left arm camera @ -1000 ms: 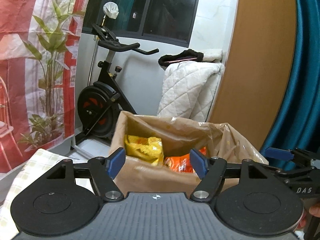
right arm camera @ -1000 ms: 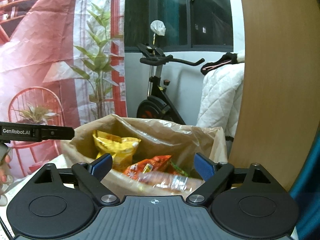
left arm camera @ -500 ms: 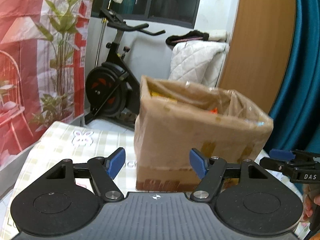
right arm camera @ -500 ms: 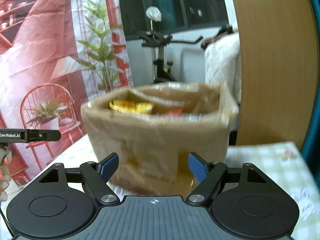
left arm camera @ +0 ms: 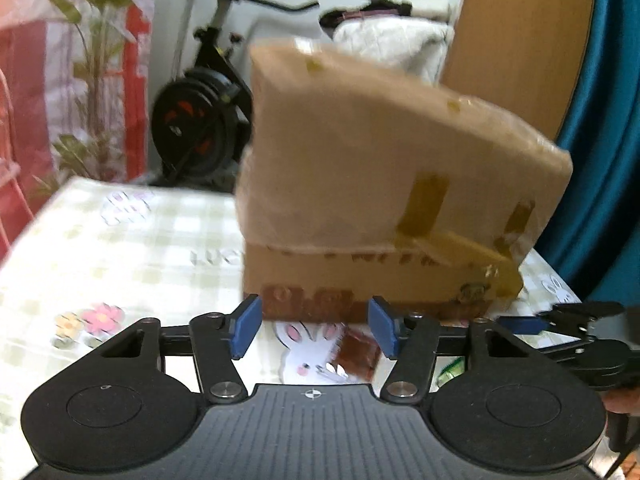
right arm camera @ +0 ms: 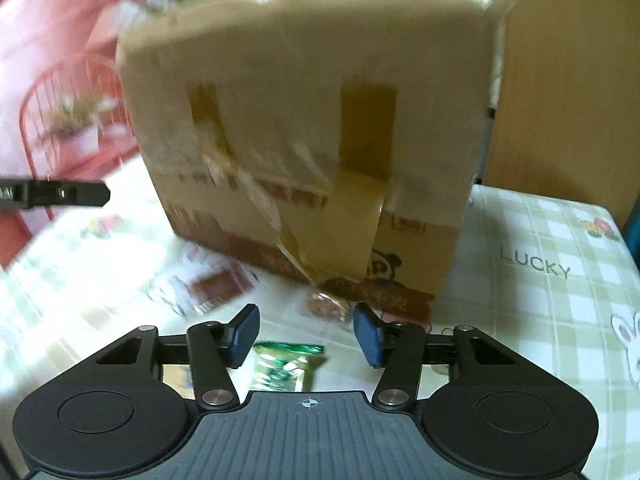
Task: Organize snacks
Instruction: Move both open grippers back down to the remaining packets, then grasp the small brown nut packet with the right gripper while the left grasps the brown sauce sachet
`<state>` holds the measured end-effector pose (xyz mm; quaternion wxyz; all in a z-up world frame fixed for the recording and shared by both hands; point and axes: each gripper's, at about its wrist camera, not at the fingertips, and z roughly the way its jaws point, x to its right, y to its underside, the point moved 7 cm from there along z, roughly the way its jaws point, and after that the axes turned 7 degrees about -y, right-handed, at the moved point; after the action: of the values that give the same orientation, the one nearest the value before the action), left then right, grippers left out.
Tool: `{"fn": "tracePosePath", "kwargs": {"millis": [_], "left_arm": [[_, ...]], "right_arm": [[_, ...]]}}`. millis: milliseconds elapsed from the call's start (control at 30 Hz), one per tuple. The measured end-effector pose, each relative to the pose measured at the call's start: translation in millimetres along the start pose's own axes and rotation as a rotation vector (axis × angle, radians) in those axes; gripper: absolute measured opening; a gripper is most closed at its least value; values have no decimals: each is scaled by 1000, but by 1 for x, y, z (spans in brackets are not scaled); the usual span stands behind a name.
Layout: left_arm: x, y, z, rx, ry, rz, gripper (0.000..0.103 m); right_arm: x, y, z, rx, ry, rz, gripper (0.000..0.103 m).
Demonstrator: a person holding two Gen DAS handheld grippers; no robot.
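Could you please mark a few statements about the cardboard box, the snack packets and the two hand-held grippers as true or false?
1. The cardboard box stands on the checked tablecloth. True.
2. The right hand-held gripper is clamped on the green snack packet. False: its jaws are open, holding nothing.
3. A brown snack packet lies in front of the box. True.
4. The left hand-held gripper holds the box. False: it is open and empty.
5. Tape strips mark the box's side. True.
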<state>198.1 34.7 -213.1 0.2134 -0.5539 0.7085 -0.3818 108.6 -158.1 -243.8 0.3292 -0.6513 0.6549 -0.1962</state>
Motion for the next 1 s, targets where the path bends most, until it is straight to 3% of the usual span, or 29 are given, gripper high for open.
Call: {"fn": "tracePosePath", "kwargs": {"millis": [367,700,767,1000], "left_arm": [[16,15,42,-68,36,21,51],[20,24,54,-103,51,26,49],[22,26,55,-111,60,32,49],[26,31,56,-133,80,48,49]], "right_arm": [[-1,-14,50,-58,-12,-170,41],[15,-5,54,-94,-68,-49,40],[14,-2,52,-103,-80,-49,35],[11,-4,61,-112,-70,-78,31]]}}
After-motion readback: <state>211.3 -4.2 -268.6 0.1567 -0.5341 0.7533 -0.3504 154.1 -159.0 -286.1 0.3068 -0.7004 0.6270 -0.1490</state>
